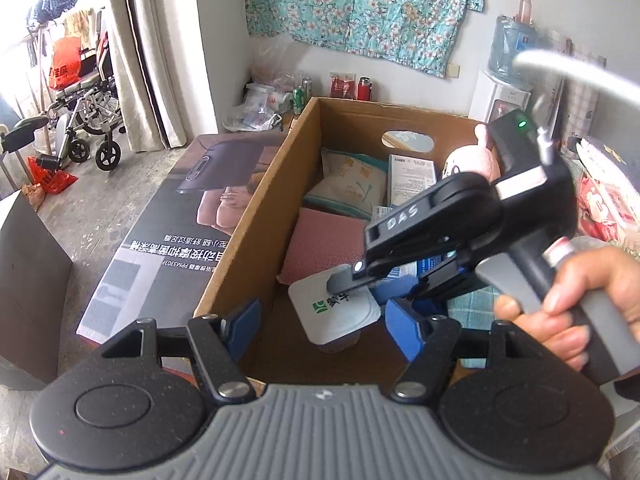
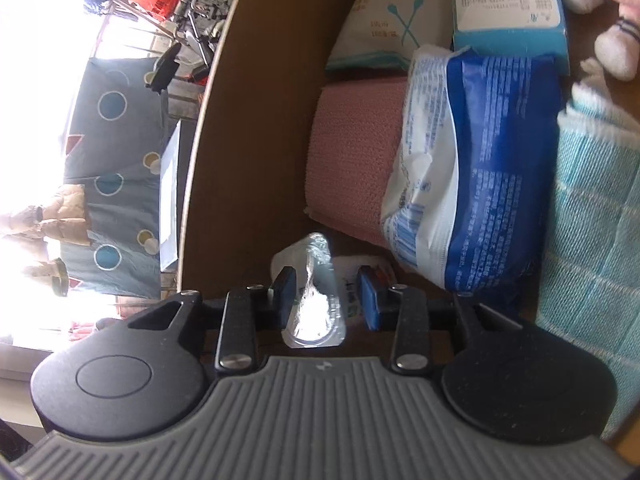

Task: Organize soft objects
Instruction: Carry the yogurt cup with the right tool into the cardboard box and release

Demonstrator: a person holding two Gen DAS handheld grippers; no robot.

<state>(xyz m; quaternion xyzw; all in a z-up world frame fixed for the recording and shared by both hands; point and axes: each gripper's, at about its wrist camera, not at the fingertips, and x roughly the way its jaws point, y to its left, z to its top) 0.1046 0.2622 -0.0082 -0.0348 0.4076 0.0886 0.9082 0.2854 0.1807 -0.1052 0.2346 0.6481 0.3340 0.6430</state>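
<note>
A cardboard box (image 1: 256, 216) holds soft goods: a pink cloth (image 1: 324, 240), a cotton-swab bag (image 1: 352, 184), a blue wipes pack (image 2: 480, 184), a teal checked towel (image 2: 592, 240) and a pink plush toy (image 1: 472, 164). My right gripper (image 2: 326, 296) reaches into the box and straddles a small white sealed cup (image 1: 336, 312); its pads (image 2: 286, 292) stand apart from the cup's sides. The cup's foil rim (image 2: 316, 300) shows edge-on between them. My left gripper (image 1: 320, 328) is open, hovering over the box's near end, holding nothing.
A large printed flat carton (image 1: 172, 240) lies left of the box. A wheelchair (image 1: 84, 120) stands at the far left by a curtain. Cans and bags (image 1: 276, 100) sit behind the box; a water dispenser (image 1: 504, 80) stands at the right wall.
</note>
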